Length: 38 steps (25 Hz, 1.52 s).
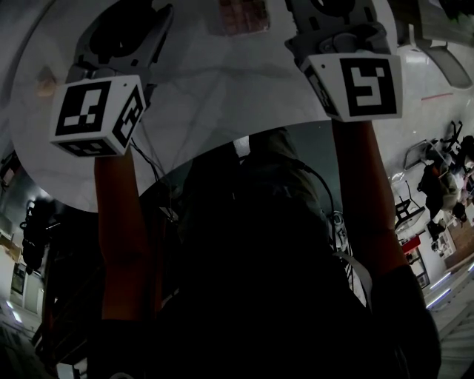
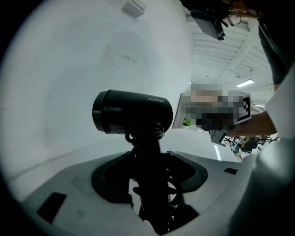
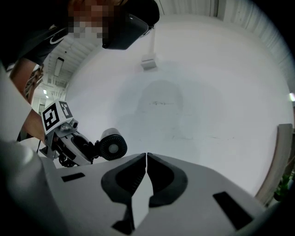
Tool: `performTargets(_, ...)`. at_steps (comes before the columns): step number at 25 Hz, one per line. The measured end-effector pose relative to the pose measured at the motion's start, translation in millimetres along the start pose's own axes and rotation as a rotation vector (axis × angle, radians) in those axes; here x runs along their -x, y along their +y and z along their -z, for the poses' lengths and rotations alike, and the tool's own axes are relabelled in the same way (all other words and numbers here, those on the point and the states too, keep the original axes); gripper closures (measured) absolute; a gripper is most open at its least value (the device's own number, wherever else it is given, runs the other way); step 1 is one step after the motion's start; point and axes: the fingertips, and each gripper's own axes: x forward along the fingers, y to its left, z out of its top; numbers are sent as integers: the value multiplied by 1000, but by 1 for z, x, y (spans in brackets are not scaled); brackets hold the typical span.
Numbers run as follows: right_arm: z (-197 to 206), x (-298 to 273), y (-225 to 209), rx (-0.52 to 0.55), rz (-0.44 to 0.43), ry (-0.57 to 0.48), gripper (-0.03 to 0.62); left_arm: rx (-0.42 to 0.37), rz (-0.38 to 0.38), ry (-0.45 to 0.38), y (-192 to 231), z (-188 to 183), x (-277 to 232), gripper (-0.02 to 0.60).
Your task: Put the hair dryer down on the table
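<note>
My left gripper [image 2: 150, 184] is shut on the handle of a black hair dryer [image 2: 132, 112], which has its cord coiled round the handle. The barrel lies crosswise above the jaws, in front of the white table [image 2: 69, 69]. In the right gripper view the hair dryer [image 3: 113, 144] shows its round grille end at the left, held by the left gripper [image 3: 69, 143]. My right gripper [image 3: 146, 159] is shut with nothing between its jaws. In the head view both marker cubes, the left one [image 1: 96, 115] and the right one [image 1: 355, 85], hang over the table [image 1: 237, 89].
A small white block [image 3: 149, 62] lies on the table beyond both grippers, the same block [image 2: 133, 7] showing in the left gripper view. The right gripper [image 2: 230, 126] shows there too. The table's curved near edge [image 1: 222, 148] runs in front of the person's dark clothing.
</note>
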Motion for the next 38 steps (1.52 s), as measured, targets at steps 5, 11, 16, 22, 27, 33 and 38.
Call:
performTargets(5,9,-6,-1,-4,-6,15,584,17,-6,30,5,13,-11,350)
performTargets(11,22,-5,-3,-14,-7,31,584,35,-15,74,6,29,-21,350)
performTargets(16,29,-5,-3,-21,-11,39,585,32,-21,111,7,42,-29,348)
performTargets(22,35,-5,-4,-31,-17,47,585,34,-21,150,7,51,-37,348)
performTargets(27,36,-5,-3,-33,-20,48,585,33,-14,186,7,61,-42,345)
performTargets(33,33,0,-2,-31,-16,47,585,21,-16,213,9,64,-44,342)
performTargets(38,24,9,-1,-29,-11,42,585,-13,-11,244,5,61,-40,331)
